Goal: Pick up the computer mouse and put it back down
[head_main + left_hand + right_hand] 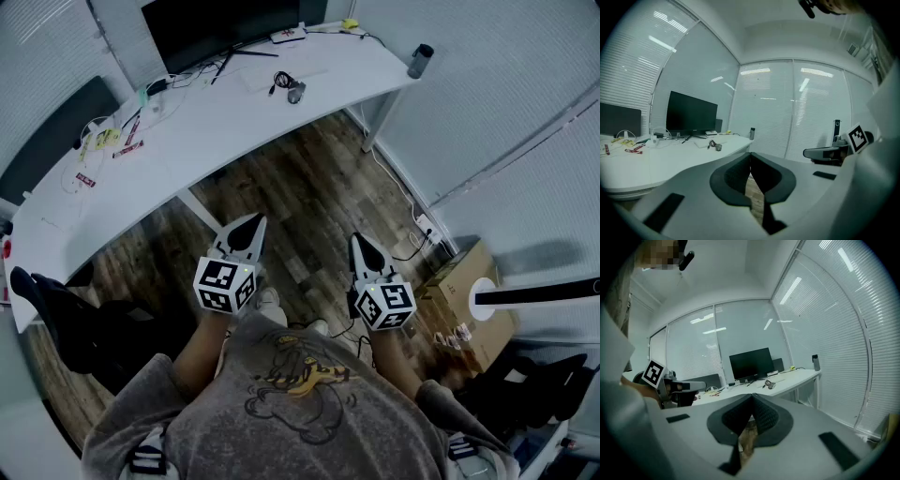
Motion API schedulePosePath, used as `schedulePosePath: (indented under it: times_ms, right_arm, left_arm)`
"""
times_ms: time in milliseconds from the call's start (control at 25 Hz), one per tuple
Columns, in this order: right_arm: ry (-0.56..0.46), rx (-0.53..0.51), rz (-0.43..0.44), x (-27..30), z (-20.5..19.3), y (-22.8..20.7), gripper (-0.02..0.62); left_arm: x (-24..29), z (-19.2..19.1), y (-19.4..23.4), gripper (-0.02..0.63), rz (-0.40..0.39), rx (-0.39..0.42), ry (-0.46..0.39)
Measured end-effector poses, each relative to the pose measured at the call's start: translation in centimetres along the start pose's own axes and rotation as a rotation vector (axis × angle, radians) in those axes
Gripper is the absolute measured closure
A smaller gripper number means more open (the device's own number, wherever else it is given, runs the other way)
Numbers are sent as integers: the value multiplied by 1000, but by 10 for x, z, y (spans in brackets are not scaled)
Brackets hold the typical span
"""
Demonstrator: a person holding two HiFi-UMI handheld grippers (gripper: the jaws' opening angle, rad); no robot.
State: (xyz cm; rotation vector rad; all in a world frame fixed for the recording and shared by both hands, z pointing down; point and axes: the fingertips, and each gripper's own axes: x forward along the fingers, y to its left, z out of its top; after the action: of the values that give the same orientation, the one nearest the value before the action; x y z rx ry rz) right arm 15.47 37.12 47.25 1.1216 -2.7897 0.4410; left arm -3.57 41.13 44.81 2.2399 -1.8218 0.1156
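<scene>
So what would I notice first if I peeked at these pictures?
Probably the left tongs and right tongs, both shut, held out side by side over the wooden floor. Beyond them curves a long white desk, with a big black monitor at the back and the little mouse near it.

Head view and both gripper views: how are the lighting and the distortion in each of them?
Head view: dim, bluish light; strong fisheye bends the white desk into an arc; the mouse is small yet clear. Left gripper view: dark round vignette, reflected light as bright streaks on the glass wall. Right gripper view: the same bending, with streaks of glare on the blinds.
</scene>
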Motion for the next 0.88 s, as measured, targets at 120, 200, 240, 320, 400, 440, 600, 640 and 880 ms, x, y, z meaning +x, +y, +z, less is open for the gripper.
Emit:
schedulePosePath:
  times_ms: [120,200,240,320,400,440,600,640,880]
  right_arm:
    - [8,4,-7,7,0,-3,591]
    - [10,15,-7,14,-1,-2,591]
    - [10,23,-9,17,-1,-1,589]
    - [9,36,-22,24,-1,-1,589]
    - [9,42,-37,32,0,0,589]
    - [8,42,-43,37,0,0,589]
    - [-10,38,-69,61,0,7,589]
    - [-17,39,-80,65,-1,10,589]
    - [-44,58,-166,76,-6,15,588]
  left_arm:
    - [6,0,1,588,-20,2,7]
    - [9,-2,5,588,-27,0,14]
    - [11,-3,8,588,-30,-2,18]
    - [14,-4,14,588,-38,-6,23]
    - [17,-2,21,588,-48,-3,22]
    - [19,0,26,588,-53,0,19]
    - [29,7,52,588,-75,19,4]
    - [31,8,58,588,-81,25,3]
    - [45,16,91,586,-108,33,1]
